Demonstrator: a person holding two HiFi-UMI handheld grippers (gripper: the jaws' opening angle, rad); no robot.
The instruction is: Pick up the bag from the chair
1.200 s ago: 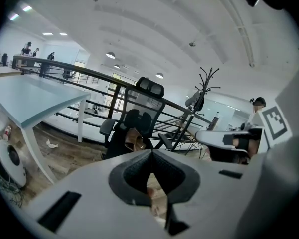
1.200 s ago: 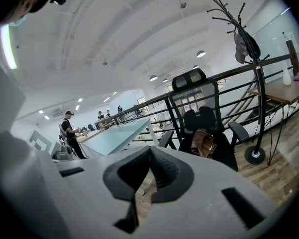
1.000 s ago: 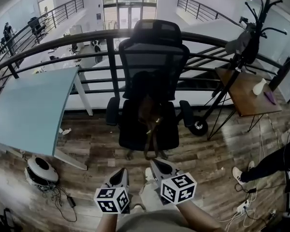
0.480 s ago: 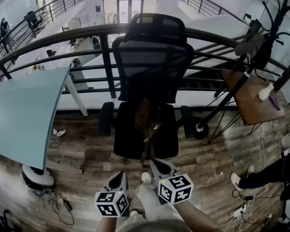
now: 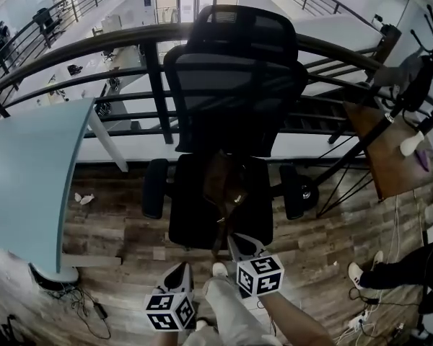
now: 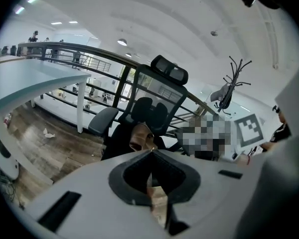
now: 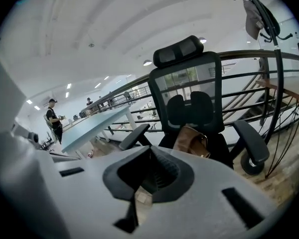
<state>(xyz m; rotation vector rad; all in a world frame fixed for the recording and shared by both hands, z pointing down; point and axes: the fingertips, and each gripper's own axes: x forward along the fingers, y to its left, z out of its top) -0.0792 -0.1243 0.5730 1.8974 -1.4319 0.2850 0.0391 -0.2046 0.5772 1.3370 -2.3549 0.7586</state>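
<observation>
A brown bag (image 5: 224,182) lies on the seat of a black office chair (image 5: 234,85), and its strap (image 5: 219,231) hangs over the seat's front edge. My right gripper (image 5: 237,239) is shut and empty, its tip just short of the seat front, beside the strap. My left gripper (image 5: 178,271) is lower and further left, over the wooden floor, also shut and empty. In the left gripper view the bag (image 6: 141,136) sits just beyond the left gripper (image 6: 152,152). In the right gripper view the bag (image 7: 192,139) lies ahead and to the right of the right gripper (image 7: 149,147).
A pale blue table (image 5: 29,171) stands left of the chair. A dark railing (image 5: 130,42) runs behind it. On the right are a wooden side table (image 5: 390,150), a coat stand (image 5: 411,71) and a person's leg (image 5: 397,265). Cables (image 5: 86,305) lie on the floor at the lower left.
Both grippers have moved forward and down toward the chair, the right one further. The chair and bag now look larger and nearer. Both grippers stayed shut.
</observation>
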